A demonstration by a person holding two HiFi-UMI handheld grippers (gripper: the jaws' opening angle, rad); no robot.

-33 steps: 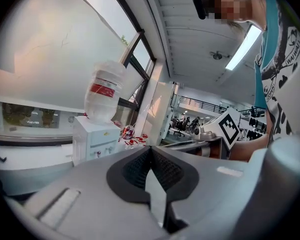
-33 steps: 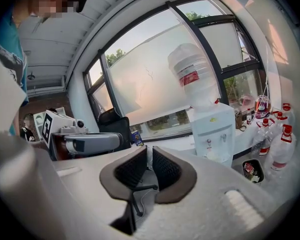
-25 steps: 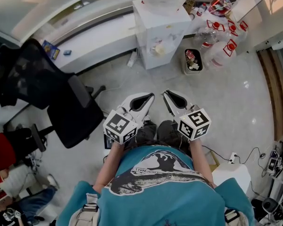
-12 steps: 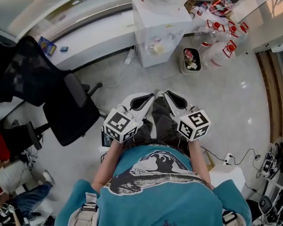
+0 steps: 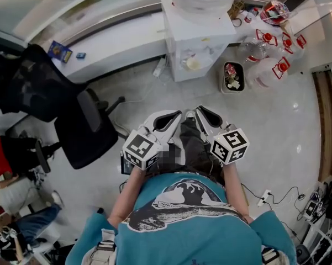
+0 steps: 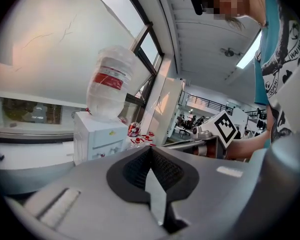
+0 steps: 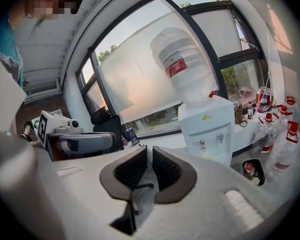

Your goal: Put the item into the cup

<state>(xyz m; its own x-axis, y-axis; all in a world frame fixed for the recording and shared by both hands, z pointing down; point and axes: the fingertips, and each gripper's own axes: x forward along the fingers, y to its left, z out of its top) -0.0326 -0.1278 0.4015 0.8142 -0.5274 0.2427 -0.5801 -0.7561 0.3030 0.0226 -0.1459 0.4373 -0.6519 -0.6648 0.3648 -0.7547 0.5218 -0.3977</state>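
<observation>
I see no cup or item that I can name with certainty. A pale round thing (image 5: 192, 63) sits at the front of the white water dispenser (image 5: 198, 35). Both grippers are held in front of the person's body, above the floor, pointing toward the dispenser. In the head view my left gripper (image 5: 177, 114) has its jaws drawn together to a point. Its own view shows the left gripper (image 6: 150, 149) with the pads meeting and nothing between them. My right gripper (image 5: 199, 109) (image 7: 149, 149) shows only a hairline slit between the pads and holds nothing.
The dispenser (image 7: 207, 126) (image 6: 97, 134) carries a large water bottle (image 7: 182, 66). A black office chair (image 5: 83, 126) stands at the left. A small waste bin (image 5: 232, 77) and several red-capped bottles (image 5: 276, 54) stand right of the dispenser. A white counter (image 5: 110, 43) runs along the window.
The person has stepped along the floor, carrying both grippers. The dispenser and bin have shifted slightly right in the head view. Both pairs of jaws look the same.
</observation>
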